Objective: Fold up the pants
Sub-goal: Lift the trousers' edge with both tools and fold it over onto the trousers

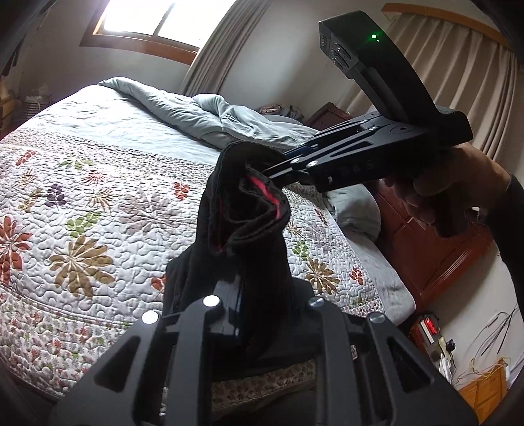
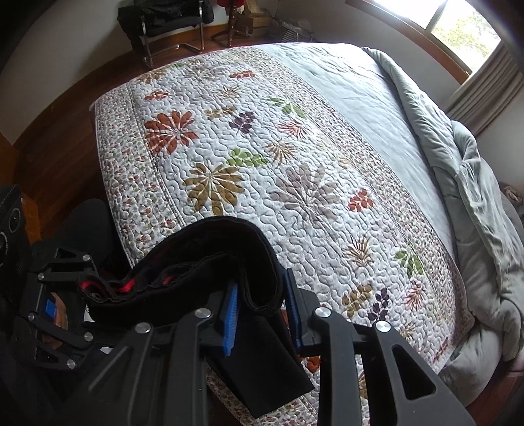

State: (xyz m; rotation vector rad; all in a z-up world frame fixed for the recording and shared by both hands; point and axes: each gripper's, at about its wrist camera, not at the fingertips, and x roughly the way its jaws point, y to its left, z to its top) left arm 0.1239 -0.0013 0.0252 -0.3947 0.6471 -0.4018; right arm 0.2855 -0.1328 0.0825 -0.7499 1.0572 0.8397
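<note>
The black pants [image 1: 242, 229] with red inner trim hang in the air above the floral quilt [image 1: 98, 203], held at the waistband between both grippers. My left gripper [image 1: 258, 295] is shut on one end of the waistband; its fingertips are hidden in the cloth. My right gripper [image 1: 262, 164] comes in from the right and is shut on the other end. In the right wrist view the pants [image 2: 203, 262] bunch between the blue pads [image 2: 231, 314] of the right gripper [image 2: 262, 311], and the left gripper [image 2: 75, 288] holds the far end at lower left.
The bed has a grey duvet [image 1: 209, 114] bunched along its far side and a pillow [image 1: 357, 206]. A wooden headboard [image 1: 425, 249] and cables on the floor [image 1: 491, 344] lie to the right. A chair [image 2: 170, 19] stands beyond the bed's foot.
</note>
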